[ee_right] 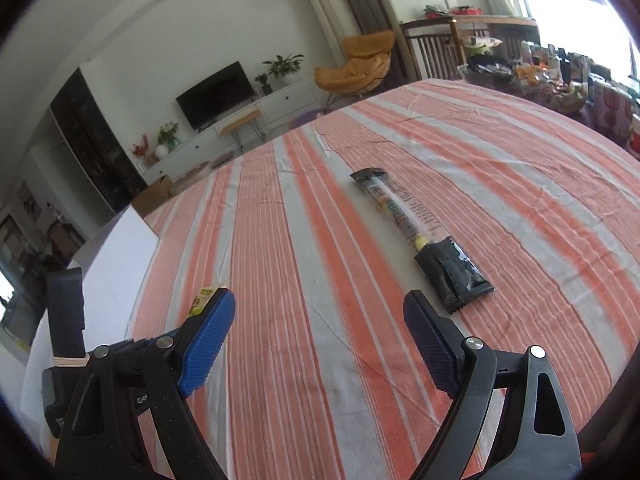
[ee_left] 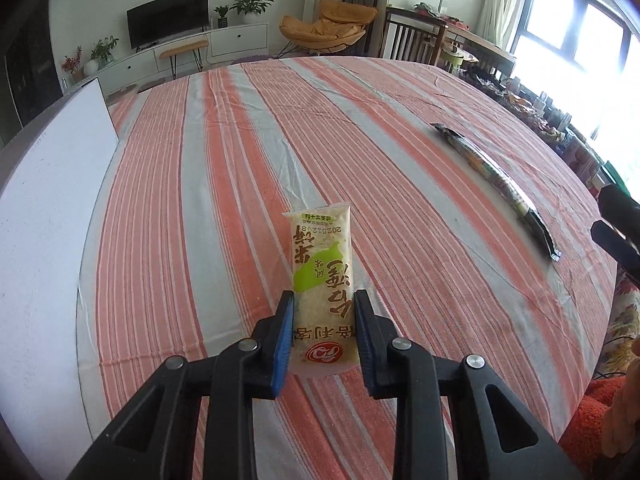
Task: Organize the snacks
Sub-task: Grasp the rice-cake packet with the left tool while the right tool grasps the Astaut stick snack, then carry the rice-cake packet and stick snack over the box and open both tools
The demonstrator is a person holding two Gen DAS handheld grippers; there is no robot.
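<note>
While left tongs (ee_left: 323, 330) pinched rice cracker packet (ee_left: 322, 276), right tongs (ee_right: 320, 328) hung spread, black stick snack (ee_right: 420, 236) ahead-right; pickup step likely, next reach for it.

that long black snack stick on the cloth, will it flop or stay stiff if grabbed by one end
The long snack stick looks thin, with flat, crinkled black ends, so gripped by an end it would probably sag or bend. It lies flat on the striped cloth, so rolling seems unlikely. Its glossy wrapper may slip; the open right gripper would likely hold better near the middle.
</note>
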